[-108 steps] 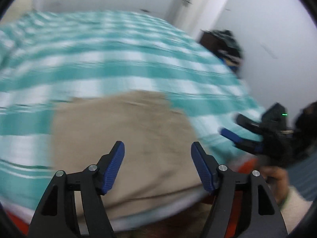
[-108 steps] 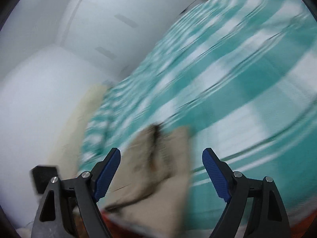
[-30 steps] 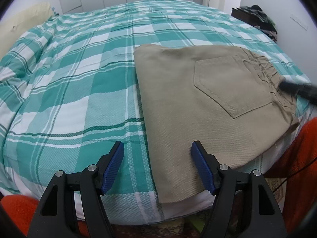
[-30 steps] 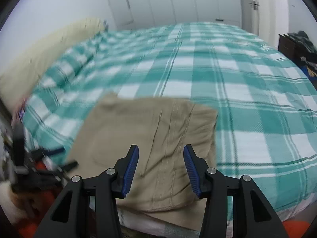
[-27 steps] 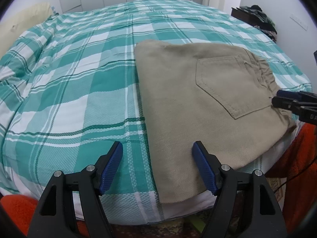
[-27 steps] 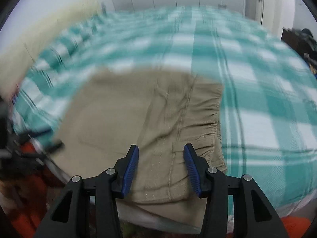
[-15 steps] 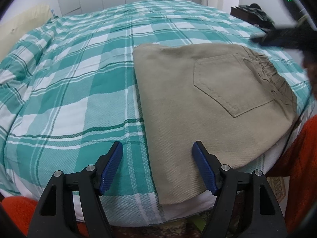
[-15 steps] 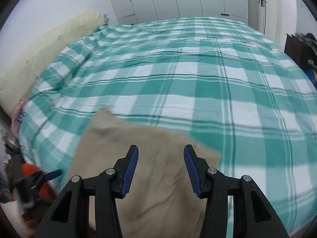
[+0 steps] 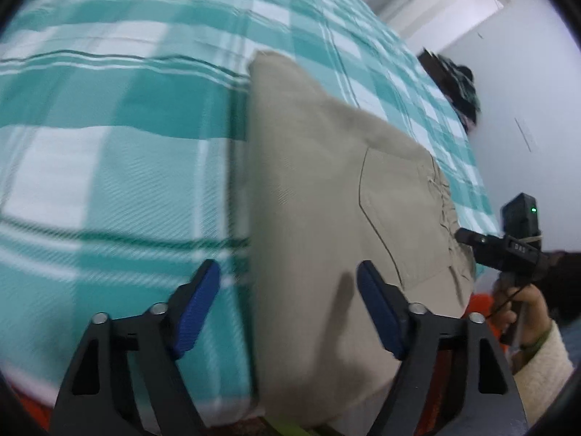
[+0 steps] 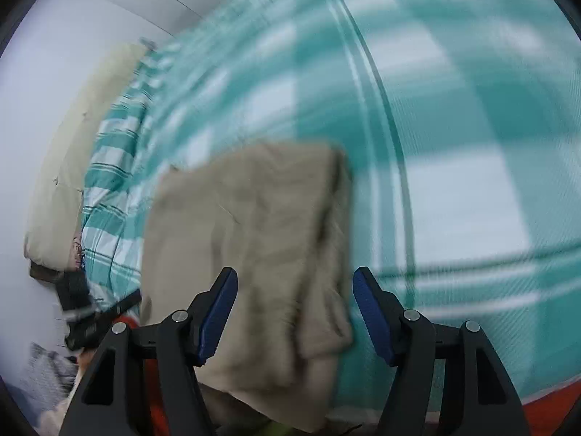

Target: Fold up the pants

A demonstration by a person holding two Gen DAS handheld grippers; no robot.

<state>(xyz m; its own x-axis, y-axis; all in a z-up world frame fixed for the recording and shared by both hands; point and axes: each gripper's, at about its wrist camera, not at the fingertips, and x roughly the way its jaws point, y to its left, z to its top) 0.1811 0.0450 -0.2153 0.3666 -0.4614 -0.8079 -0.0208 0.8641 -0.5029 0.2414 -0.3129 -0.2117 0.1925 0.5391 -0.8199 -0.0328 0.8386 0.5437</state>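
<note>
One folded beige pants [image 9: 326, 225] bundle

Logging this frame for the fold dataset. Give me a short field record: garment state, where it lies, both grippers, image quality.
garment: tan pants, folded into a compact rectangle, back pocket facing up
surface: teal and white checked bedspread, pants near the bed's front edge
left gripper: open, empty, above the pants' left edge
right gripper: open, empty, over the elastic waistband end
other: cream pillow at the head of the bed
image quality: motion blur in both views, heavier in the right wrist view
</note>
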